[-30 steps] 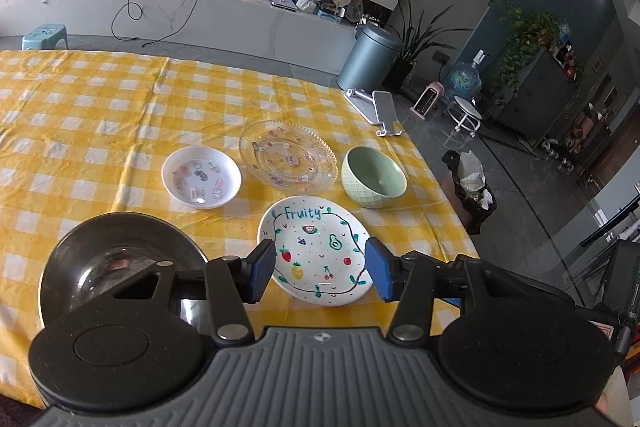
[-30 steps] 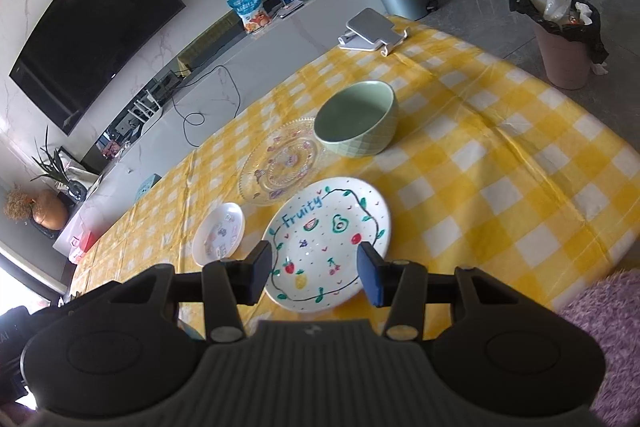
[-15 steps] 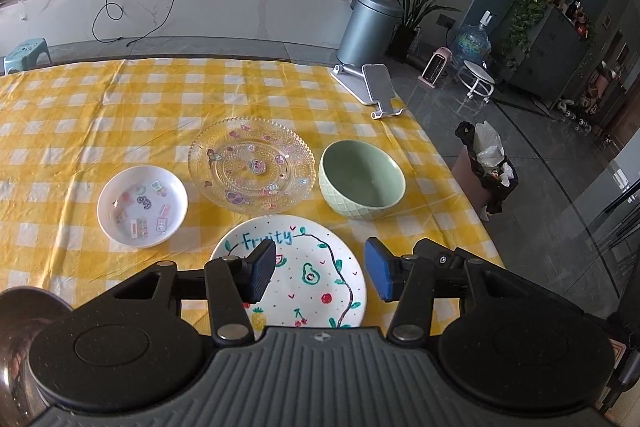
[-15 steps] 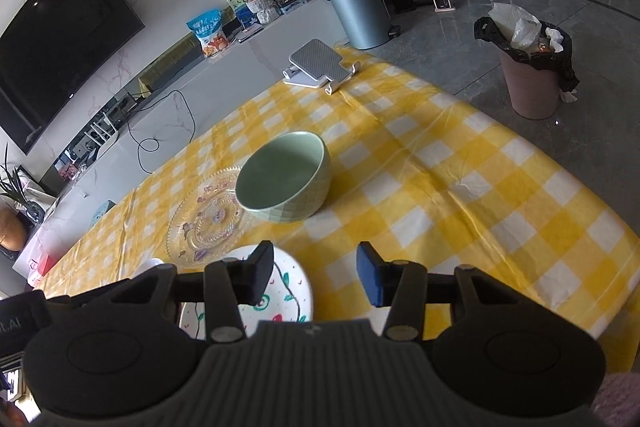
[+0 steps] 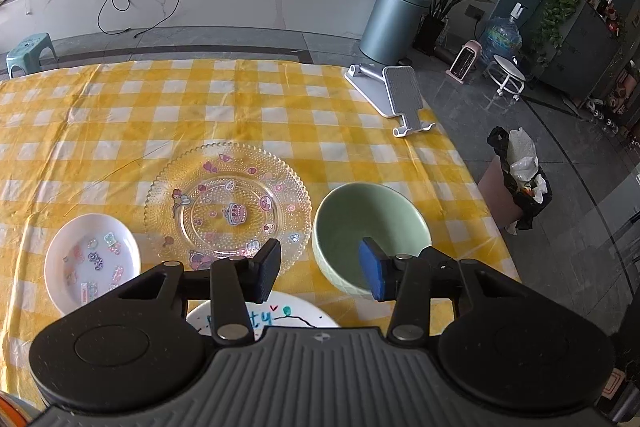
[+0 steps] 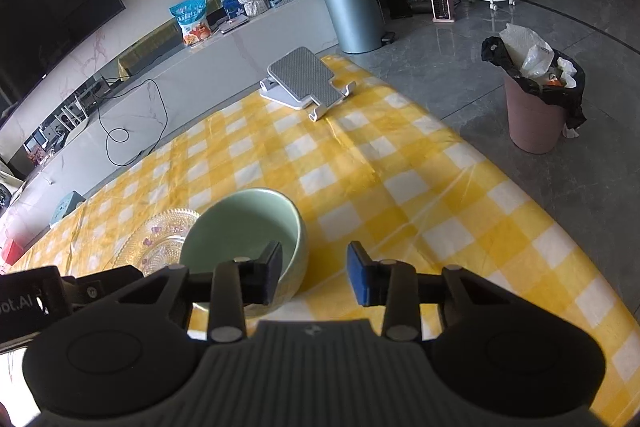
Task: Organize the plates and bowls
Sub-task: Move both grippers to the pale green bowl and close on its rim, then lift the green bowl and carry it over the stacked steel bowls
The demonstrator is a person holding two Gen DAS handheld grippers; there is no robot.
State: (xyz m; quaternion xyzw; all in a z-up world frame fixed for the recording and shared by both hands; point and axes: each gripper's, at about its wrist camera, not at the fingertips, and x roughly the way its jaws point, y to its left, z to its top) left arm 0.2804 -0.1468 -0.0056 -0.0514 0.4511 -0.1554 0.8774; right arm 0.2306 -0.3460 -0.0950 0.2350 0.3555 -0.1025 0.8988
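A green bowl point(image 5: 368, 223) stands on the yellow checked tablecloth, also in the right wrist view point(image 6: 240, 231). Left of it lies a clear glass plate point(image 5: 226, 205) with stickers, seen too in the right wrist view point(image 6: 160, 241). A small white dish point(image 5: 92, 259) lies further left. The white "Fruity" plate point(image 5: 280, 315) lies under my left gripper. My left gripper point(image 5: 320, 273) is open and empty, its right finger over the bowl's near rim. My right gripper point(image 6: 314, 277) is open and empty, its left finger over the bowl's near right rim.
A grey phone stand point(image 5: 396, 95) sits at the table's far right corner, also in the right wrist view point(image 6: 306, 81). The table's right edge drops to the floor, where a pink waste bin point(image 6: 536, 103) stands. The left gripper's body point(image 6: 48, 299) shows at the left.
Both grippers moved forward and to the right toward the green bowl. The steel bowl left the left view and the Fruity plate slid under the left gripper. Jaws stayed open.
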